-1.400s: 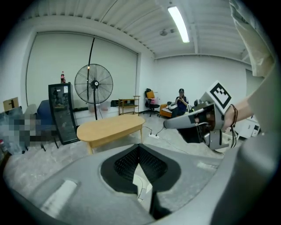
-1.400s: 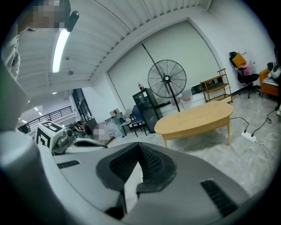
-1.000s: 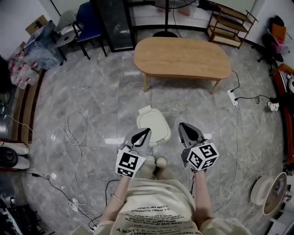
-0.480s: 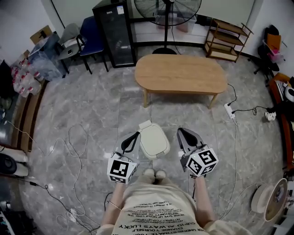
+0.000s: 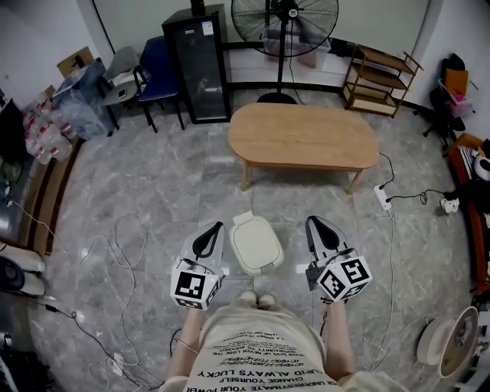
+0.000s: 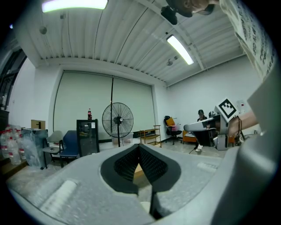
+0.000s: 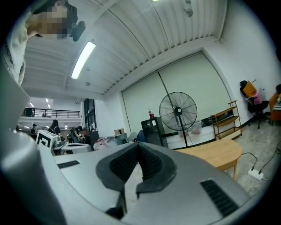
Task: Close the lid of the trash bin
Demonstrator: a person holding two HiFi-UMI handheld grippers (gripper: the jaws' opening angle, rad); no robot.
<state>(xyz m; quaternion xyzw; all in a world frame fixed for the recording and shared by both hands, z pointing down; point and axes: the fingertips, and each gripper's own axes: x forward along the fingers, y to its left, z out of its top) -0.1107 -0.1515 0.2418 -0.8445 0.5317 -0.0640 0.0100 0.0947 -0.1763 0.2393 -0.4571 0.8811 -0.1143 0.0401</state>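
- The shirt (image 5: pixel 256 352) of the person carrying my rig fills the bottom of the head view. Both feet (image 5: pixel 258 298) show just past its hem on the grey floor (image 5: pixel 153 184).
- The left tongs (image 5: pixel 217 227) are closed. In the left gripper view the dark pads meet at the tip with nothing between them. They hang in the air to the left of the bin.
- The right tongs (image 5: pixel 314 222) are closed as well. Their own view shows the pads together at the tip, and they hold nothing. They hang to the right of the bin.
- The bin (image 5: pixel 255 243) stands on the floor just ahead of the feet, between the two tongs and touched by neither. Its cream lid lies flat on top, shut.
- Cables (image 5: pixel 122 230) trail over the floor to the left, and a power strip (image 5: pixel 380 197) lies to the right.
- Beyond the bin is a low oval bench (image 5: pixel 306 130) of pale wood.
- Along the far wall I see a blue chair (image 5: pixel 157 65), a black cabinet (image 5: pixel 197 65), a standing fan (image 5: pixel 285 23) and a wooden shelf (image 5: pixel 379 73).
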